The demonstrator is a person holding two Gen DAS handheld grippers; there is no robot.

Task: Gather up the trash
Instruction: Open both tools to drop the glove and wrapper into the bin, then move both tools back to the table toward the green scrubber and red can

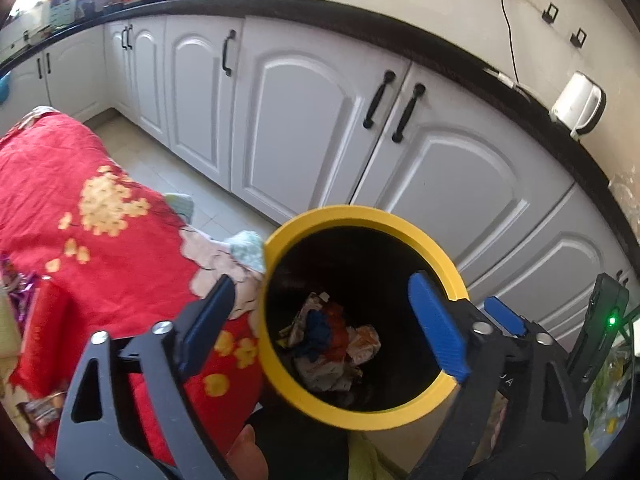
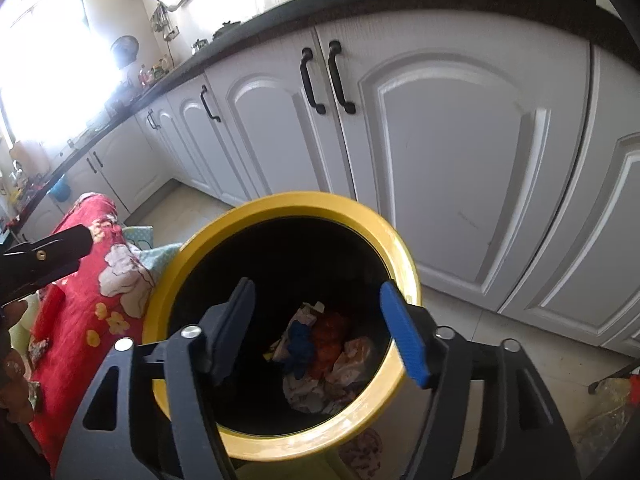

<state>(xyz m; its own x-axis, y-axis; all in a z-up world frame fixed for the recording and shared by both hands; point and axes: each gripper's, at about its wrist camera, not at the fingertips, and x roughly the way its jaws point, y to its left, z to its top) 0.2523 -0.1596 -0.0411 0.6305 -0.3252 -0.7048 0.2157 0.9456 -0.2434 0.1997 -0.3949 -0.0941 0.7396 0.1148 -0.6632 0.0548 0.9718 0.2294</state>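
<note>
Left wrist view: both tongs over the bin, nothing gripped.
Left tongs (image 1: 324,324) and right tongs (image 2: 320,330) spread wide, released. Crumpled wrappers (image 2: 324,354) lie at the bottom of the yellow-rimmed bin (image 1: 424,240), beside the red floral surface (image 1: 72,208).

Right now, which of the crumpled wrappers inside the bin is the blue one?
In the yellow-rimmed bin, it is the blue wrapper in the pile's middle, left of the orange wrapper; the others are pale.
</note>
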